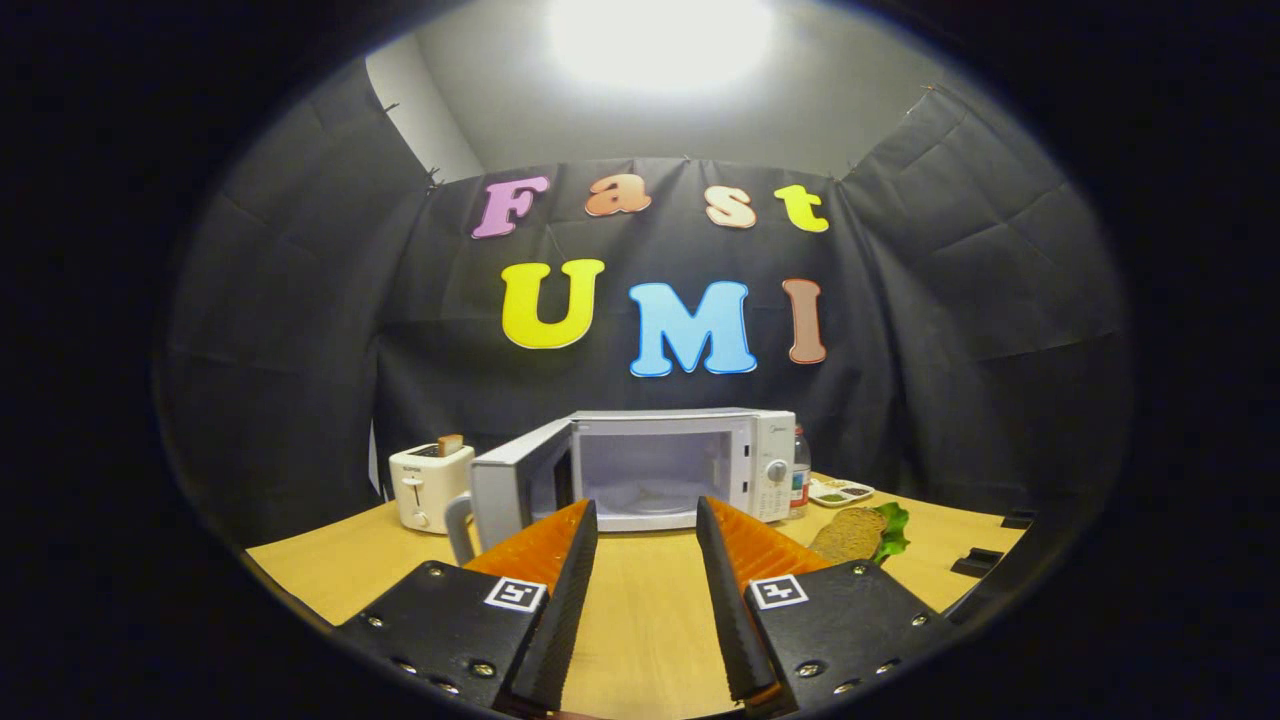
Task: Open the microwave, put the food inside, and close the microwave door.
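Observation:
A white microwave [690, 462] stands on the wooden table [645, 600] beyond my fingers, its door [512, 488] swung open to the left. The lit cavity [648, 475] looks bare, with a glass turntable at its floor. The food, a brown bread sandwich with green lettuce [860, 534], lies on the table just right of my right finger, in front of the microwave's control side. My gripper [647, 520] is open, with only table showing between the fingers, and it is a short way back from the microwave's opening.
A white toaster [428, 484] with a slice in it stands left of the open door. A bottle [800, 472] and a small tray of condiments [840, 491] sit right of the microwave. Dark small parts [985, 555] lie near the table's right edge.

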{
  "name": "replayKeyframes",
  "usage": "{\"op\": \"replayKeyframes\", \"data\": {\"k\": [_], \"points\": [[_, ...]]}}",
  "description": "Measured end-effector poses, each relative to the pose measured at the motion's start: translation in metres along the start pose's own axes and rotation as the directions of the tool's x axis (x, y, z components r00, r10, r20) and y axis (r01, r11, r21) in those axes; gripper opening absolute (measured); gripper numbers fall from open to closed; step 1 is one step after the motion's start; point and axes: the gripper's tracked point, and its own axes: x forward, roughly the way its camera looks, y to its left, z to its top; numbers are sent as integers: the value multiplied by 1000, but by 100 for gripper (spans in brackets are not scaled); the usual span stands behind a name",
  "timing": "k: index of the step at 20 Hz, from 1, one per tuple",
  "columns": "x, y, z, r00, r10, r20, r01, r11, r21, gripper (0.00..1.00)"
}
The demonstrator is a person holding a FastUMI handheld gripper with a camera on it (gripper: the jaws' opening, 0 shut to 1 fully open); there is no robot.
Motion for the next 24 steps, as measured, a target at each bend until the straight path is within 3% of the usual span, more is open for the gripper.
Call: {"op": "replayKeyframes", "data": {"k": [6, 11, 17, 20, 24], "points": [[24, -111, -23, 991, -124, -46, 127, 991, 48, 60], [43, -180, -54, 982, -164, -96, 174, 980, 100, 60], [70, -223, -100, 977, -89, -196, 148, 938, 313, 60], [73, -236, -103, 980, -99, -171, 153, 929, 338, 65], [88, -228, -122, 977, -31, -209, 104, 931, 350, 65]]}}
